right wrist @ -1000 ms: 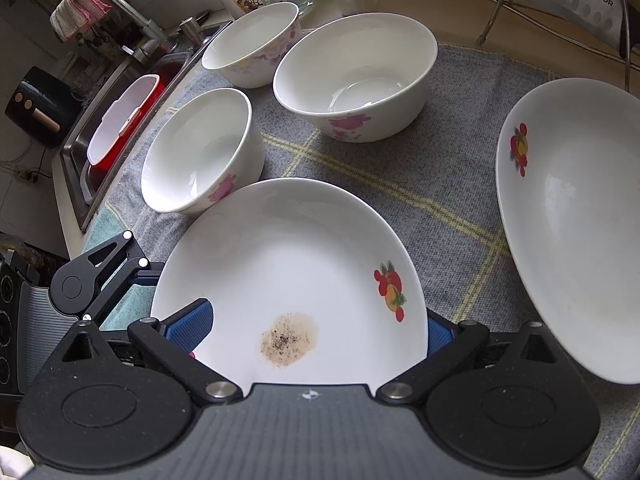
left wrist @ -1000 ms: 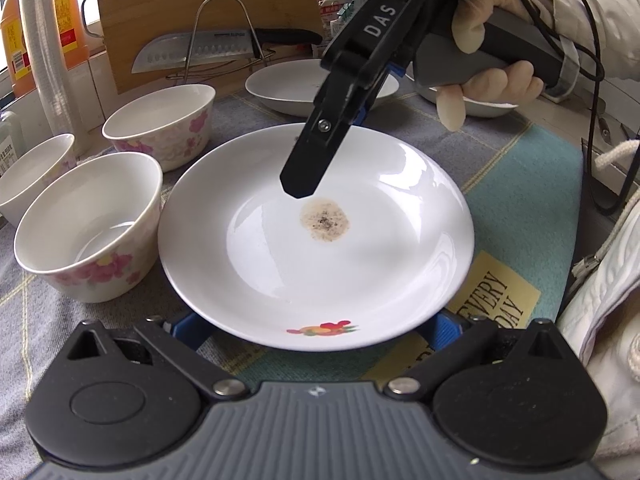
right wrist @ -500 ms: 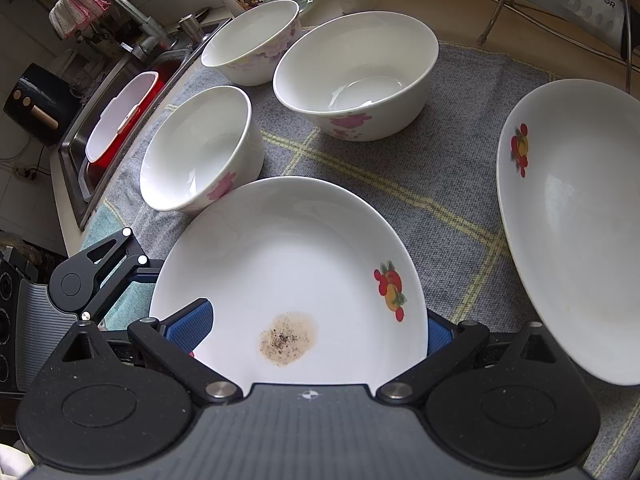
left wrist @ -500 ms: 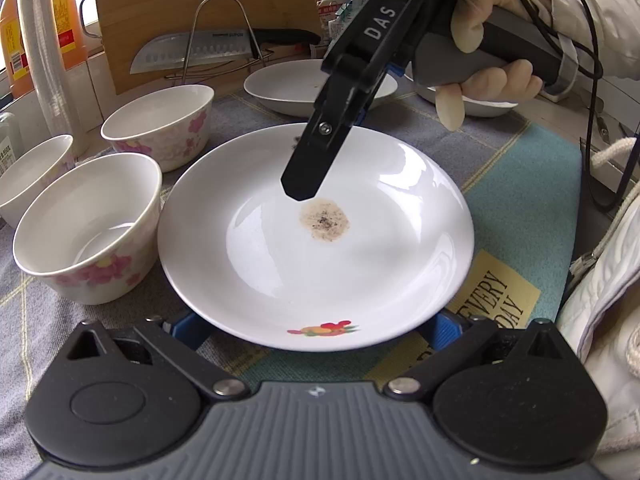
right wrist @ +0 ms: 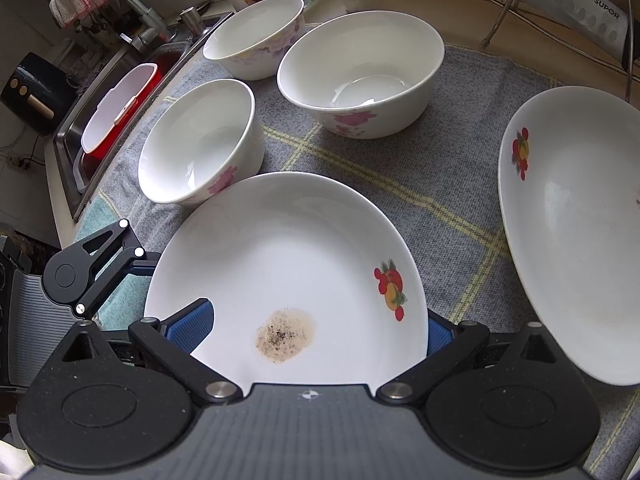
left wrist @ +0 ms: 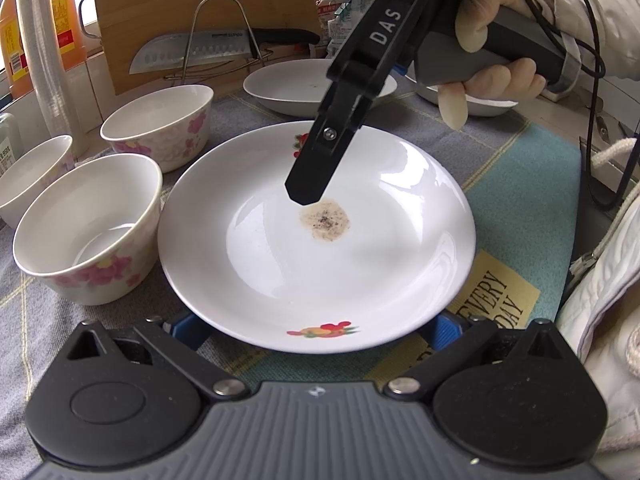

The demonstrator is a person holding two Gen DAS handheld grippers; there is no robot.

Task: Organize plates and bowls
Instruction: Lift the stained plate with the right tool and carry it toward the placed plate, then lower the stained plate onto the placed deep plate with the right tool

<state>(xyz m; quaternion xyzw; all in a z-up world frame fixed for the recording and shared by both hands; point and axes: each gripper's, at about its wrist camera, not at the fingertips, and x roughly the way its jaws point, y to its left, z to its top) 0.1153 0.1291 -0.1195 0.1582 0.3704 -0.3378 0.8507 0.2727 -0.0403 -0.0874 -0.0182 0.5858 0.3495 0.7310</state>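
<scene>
White stained plate point(left wrist: 316, 240) rests on the grey mat point(right wrist: 420, 184) beside three bowls, straddled unclamped by the spread jaws of the left gripper point(left wrist: 316, 326) and right gripper point(right wrist: 316, 324), presumably for lifting.

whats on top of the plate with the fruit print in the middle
A brown, speckled residue patch lies at the centre of the plate. The right gripper hangs over it, hiding part of the far rim.
</scene>
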